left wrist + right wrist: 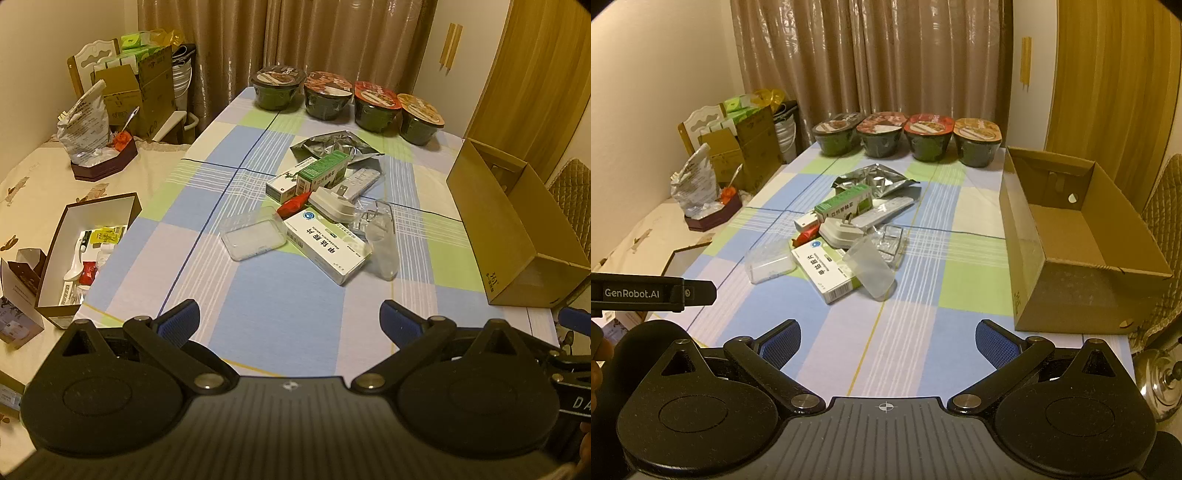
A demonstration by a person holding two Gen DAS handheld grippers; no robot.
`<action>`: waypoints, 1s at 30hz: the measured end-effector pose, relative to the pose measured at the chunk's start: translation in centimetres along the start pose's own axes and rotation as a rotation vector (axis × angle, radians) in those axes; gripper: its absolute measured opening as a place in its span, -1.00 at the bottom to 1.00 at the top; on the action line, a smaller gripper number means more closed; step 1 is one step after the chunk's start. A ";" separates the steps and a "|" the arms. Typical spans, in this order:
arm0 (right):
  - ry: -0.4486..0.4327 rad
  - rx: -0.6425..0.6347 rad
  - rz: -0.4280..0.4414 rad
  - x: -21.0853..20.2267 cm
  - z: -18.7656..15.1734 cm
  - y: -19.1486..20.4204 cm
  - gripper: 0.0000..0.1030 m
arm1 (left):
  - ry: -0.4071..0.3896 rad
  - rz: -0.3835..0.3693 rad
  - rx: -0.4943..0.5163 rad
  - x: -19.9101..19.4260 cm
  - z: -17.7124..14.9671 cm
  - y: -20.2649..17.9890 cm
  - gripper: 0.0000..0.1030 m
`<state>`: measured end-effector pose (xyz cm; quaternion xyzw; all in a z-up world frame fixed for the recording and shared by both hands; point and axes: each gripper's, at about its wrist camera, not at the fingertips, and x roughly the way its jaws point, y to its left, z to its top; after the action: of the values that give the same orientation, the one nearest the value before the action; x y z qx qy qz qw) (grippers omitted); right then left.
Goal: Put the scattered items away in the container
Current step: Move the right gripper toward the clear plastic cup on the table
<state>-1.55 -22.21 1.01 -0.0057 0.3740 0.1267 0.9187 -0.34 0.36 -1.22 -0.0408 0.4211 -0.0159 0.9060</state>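
Note:
A pile of small items lies mid-table: a white medicine box (327, 245) (827, 271), a clear plastic case (253, 238) (770, 264), a clear cup on its side (384, 247) (871, 271), a white charger plug (334, 205) (844, 232), a green box (323, 171) (846, 205) and a silver foil pouch (332, 146) (875, 181). An open cardboard box (517, 236) (1082, 243) stands at the table's right edge. My left gripper (290, 321) is open, short of the pile. My right gripper (888, 341) is open too, holding nothing.
Several instant noodle bowls (328, 94) (908, 136) line the far edge. Left of the table, a bed carries an open brown box of odds and ends (79, 254), a dark tray with a bag (103, 162) and stacked cartons (140, 92). A quilted chair (1167, 221) is behind the cardboard box.

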 end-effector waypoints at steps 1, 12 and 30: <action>0.000 0.000 0.000 0.0 0.0 0.0 1.00 | 0.000 0.000 0.000 0.0 -0.1 0.0 0.98; 0.010 0.009 0.000 0.1 -0.2 0.0 1.00 | 0.007 -0.007 0.000 0.1 0.0 0.0 0.98; 0.017 -0.123 0.076 2.1 -0.1 -0.4 1.00 | -0.003 -0.099 0.197 2.2 1.2 0.4 0.98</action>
<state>-0.02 -22.13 -0.54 -0.0489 0.3735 0.1839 0.9079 1.99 0.69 -2.14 0.0276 0.4136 -0.1018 0.9043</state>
